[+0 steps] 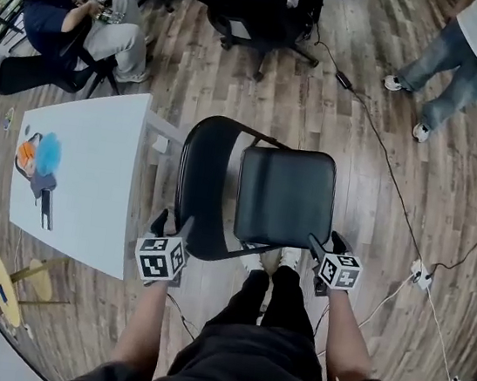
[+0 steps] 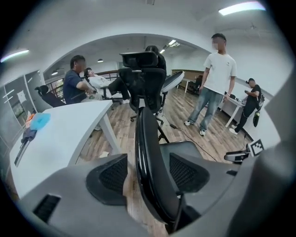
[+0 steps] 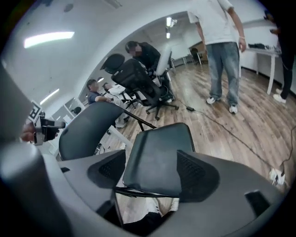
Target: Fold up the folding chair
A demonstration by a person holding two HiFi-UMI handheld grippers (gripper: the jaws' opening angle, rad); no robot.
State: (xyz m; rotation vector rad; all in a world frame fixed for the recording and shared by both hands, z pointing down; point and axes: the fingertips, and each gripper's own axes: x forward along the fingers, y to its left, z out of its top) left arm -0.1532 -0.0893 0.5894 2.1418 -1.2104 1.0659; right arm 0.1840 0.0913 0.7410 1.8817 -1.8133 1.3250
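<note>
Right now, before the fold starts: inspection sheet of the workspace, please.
Surface: wooden floor, with the chair standing on it.
Job's things: folding chair unfolded, seat down, backrest up.
Clutter: white table beside the chair, orange and blue items on it.
Grippers: left gripper open, backrest edge between its jaws; right gripper open at the seat's near edge.
Cables: black cable crosses the floor; power strip nearby.
Surroundings: seated person, standing person, office chair.

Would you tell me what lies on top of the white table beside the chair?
On the white table: a blue fluffy item, an orange item and a dark tool. Anything beneath the blue item is covered.
</note>
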